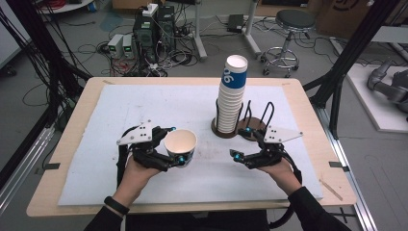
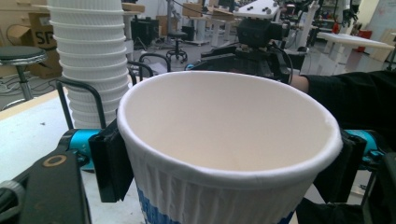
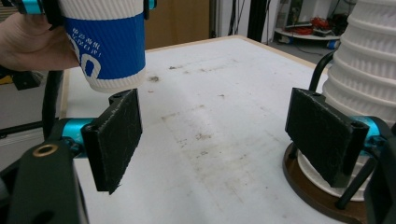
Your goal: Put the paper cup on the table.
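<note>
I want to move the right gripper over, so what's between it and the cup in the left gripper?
Nothing: in the high view only bare white mat separates the right gripper from the paper cup. The right gripper view shows the same stained, bare stretch.

A wooden table [image 1: 86,103] carries a white mat [image 1: 144,110] (stained), bearing a cup holder [image 1: 231,132].
</note>
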The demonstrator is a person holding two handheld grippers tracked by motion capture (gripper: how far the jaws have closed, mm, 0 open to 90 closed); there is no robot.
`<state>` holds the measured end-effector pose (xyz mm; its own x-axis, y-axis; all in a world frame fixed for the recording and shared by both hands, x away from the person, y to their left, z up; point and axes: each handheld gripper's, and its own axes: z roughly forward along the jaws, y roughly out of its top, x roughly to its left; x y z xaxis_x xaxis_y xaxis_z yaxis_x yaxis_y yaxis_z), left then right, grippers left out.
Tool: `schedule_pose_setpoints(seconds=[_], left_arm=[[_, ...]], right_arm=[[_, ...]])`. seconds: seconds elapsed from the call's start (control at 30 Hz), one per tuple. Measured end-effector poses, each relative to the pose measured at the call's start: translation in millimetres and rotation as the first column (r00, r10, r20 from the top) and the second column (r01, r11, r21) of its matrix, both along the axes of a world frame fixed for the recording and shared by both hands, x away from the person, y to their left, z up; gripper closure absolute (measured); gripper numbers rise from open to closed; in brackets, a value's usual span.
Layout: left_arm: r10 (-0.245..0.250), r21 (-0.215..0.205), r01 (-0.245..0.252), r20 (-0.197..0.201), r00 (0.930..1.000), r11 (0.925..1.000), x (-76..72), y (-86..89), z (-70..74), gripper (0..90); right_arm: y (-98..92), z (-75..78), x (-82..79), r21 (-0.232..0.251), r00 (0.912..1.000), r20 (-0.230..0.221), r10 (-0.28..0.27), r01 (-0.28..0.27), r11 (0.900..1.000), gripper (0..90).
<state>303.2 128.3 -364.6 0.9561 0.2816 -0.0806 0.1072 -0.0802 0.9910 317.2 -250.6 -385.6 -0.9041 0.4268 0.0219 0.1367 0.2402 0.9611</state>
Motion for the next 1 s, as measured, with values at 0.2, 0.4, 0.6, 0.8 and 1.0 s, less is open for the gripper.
schedule_pose_setpoints(seconds=[0.2, 0.4, 0.6, 0.8, 1.0], left_arm=[[0.032, -0.004, -0.032, 0.013, 0.9994, 0.9995, 1.4, 6.4, 3.5, 21.6], [0.067, -0.003, -0.067, 0.021, 0.9976, 0.9978, 3.6, 13.0, 3.2, 21.6], [0.13, -0.004, -0.13, 0.032, 0.9909, 0.9915, 7.8, 26.4, 2.2, 21.5], [0.212, -0.013, -0.212, 0.043, 0.9763, 0.9772, 12.4, 43.2, 0.9, 21.4], [0.294, -0.011, -0.294, 0.059, 0.954, 0.9559, 16.9, 58.0, -2.7, 21.3]], right_arm=[[-4.9, -0.3, -0.5, 0.007, 0.9999, -0.001, -0.017, 0.017, 1.0, 19.3], [-7.5, 0.7, 0.5, 0.023, 0.9994, -0.005, -0.033, 0.033, 0.999, 19.3], [-8.0, 0.4, 1.2, 0.018, 0.9989, -0.007, -0.046, 0.046, 0.999, 19.3], [-7.1, 0.4, 0.5, 0.003, 0.9985, 0.0, -0.054, 0.054, 0.999, 19.3], [-7.0, -0.1, 1.5, -0.005, 0.9982, -0.004, -0.06, 0.06, 0.998, 19.3]])
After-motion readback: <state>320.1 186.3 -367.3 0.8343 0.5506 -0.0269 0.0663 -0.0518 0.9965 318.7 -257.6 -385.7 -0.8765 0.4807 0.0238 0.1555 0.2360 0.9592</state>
